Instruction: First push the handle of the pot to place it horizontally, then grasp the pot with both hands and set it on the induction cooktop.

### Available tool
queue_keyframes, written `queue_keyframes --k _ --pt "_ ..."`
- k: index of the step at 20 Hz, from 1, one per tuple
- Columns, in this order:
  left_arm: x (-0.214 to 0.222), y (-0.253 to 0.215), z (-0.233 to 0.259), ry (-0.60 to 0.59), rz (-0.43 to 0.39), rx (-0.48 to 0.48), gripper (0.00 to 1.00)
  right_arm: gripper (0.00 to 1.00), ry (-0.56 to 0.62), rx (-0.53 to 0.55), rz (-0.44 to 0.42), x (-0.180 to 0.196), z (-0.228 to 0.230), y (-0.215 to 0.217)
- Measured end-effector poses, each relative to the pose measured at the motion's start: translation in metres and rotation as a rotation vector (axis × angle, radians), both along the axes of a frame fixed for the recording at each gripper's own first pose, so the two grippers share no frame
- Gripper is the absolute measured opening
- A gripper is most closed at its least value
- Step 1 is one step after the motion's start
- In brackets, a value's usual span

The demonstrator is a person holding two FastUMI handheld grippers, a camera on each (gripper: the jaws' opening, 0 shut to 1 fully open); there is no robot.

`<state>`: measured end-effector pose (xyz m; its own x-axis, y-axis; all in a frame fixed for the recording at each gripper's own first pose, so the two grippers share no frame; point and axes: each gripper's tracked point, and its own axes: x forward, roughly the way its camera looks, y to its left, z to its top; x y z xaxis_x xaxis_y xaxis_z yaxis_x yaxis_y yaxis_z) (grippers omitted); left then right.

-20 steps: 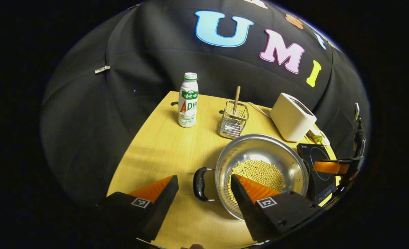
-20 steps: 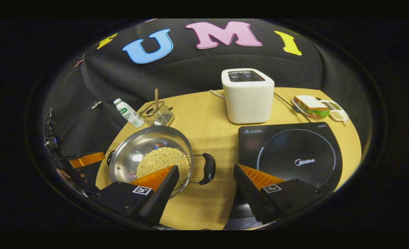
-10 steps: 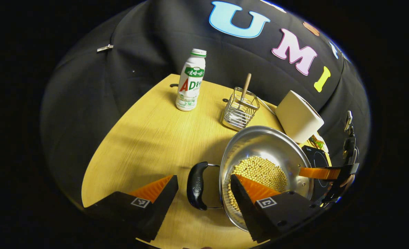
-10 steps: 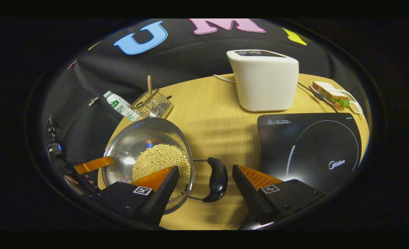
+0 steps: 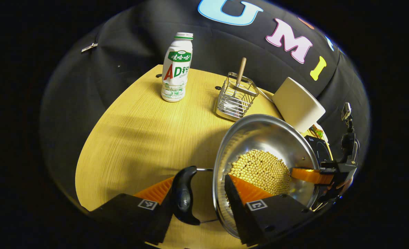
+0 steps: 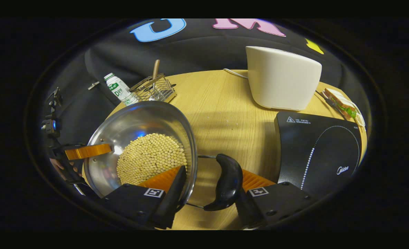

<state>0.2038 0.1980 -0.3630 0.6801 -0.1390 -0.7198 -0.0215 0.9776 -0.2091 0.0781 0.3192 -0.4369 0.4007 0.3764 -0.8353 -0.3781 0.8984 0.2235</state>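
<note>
Left gripper view: the left gripper sits low over the wooden table, fingers spread wide.
Left handle: the pot's black left handle lies level in the gap, close against the outer finger; whether it is touched cannot be told.
Inner finger: it reaches over the rim into the steel pot, above the pale beans, so that closing would likely pinch handle and rim together.
Surroundings: a milk bottle, a wire holder and a white toaster stand beyond.

Right gripper view: the right gripper mirrors this, fingers wide, not yet clamped.
Right handle: the right handle lies between them, close against the outer finger.
Pot position: it rests on the table, well left of the induction cooktop.
Stage: seemingly just before the two-handed grasp and lift.
</note>
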Motion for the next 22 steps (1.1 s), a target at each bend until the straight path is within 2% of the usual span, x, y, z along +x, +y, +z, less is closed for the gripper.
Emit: queue_keyframes --k 1,2,7,10,11,17,22 --pt "-0.002 0.002 0.001 0.006 0.003 0.001 0.68 0.72 0.011 0.004 -0.016 0.001 -0.004 0.0" --pt "-0.002 0.002 0.0 0.006 0.003 -0.006 0.65 0.7 0.018 0.007 -0.032 0.005 -0.001 -0.001" --pt "-0.006 0.003 -0.001 0.014 0.04 -0.016 0.63 0.61 0.063 0.008 -0.084 0.006 -0.003 0.001" --pt "-0.013 0.006 -0.001 0.015 0.047 0.003 0.61 0.55 0.075 -0.014 -0.051 -0.002 -0.005 0.003" --pt "-0.017 0.006 0.0 0.017 0.053 0.003 0.59 0.59 0.081 -0.018 -0.044 -0.005 -0.004 0.003" --pt "-0.031 -0.004 0.029 -0.015 0.069 0.024 0.59 0.59 0.063 0.007 -0.039 -0.008 0.026 -0.006" --pt "-0.035 -0.038 0.059 -0.035 0.049 0.026 0.59 0.59 0.042 0.016 -0.054 -0.005 0.059 -0.039"
